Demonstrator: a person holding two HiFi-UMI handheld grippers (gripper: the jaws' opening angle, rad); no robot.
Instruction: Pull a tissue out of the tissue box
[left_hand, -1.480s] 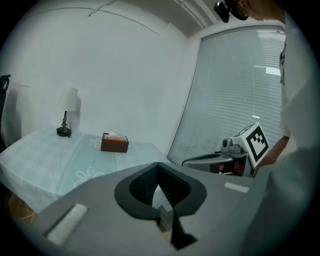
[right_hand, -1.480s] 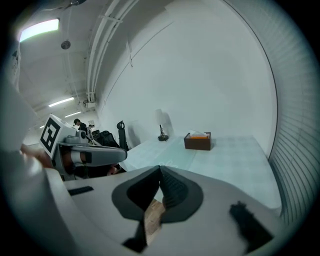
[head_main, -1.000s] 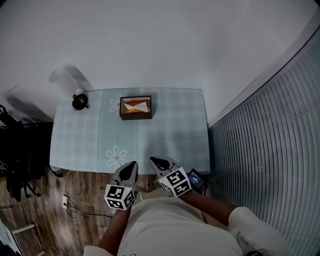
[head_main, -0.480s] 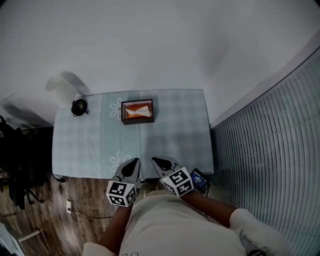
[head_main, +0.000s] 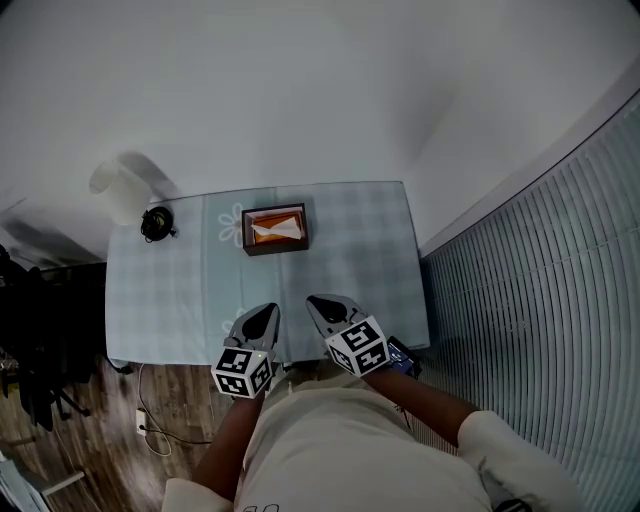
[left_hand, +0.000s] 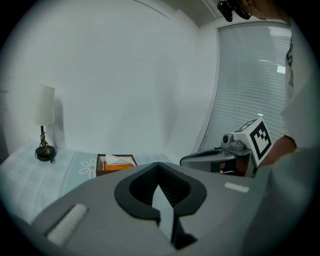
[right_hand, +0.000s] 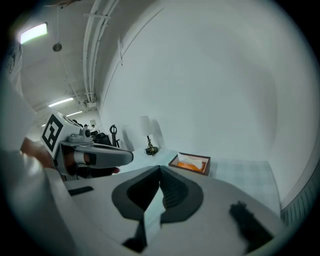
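Observation:
A dark brown tissue box (head_main: 275, 229) with an orange inside stands on the far half of the pale blue checked table (head_main: 350, 260), a white tissue sticking up from it. The box also shows in the left gripper view (left_hand: 116, 164) and in the right gripper view (right_hand: 190, 163). My left gripper (head_main: 267, 310) and right gripper (head_main: 314, 301) hang side by side over the table's near edge, well short of the box. Both point toward it. The left gripper's jaws (left_hand: 158, 165) meet at the tip with nothing in them. The right gripper's jaws (right_hand: 160, 168) are shut and empty too.
A small table lamp (head_main: 155, 222) with a white shade stands at the table's far left corner. A white wall runs behind the table, and a ribbed grey blind (head_main: 540, 300) fills the right side. Dark gear (head_main: 30, 340) and cables lie on the wood floor to the left.
Both grippers have moved forward from in front of the table to over its near edge, closer to the box. Their jaws have stayed shut.

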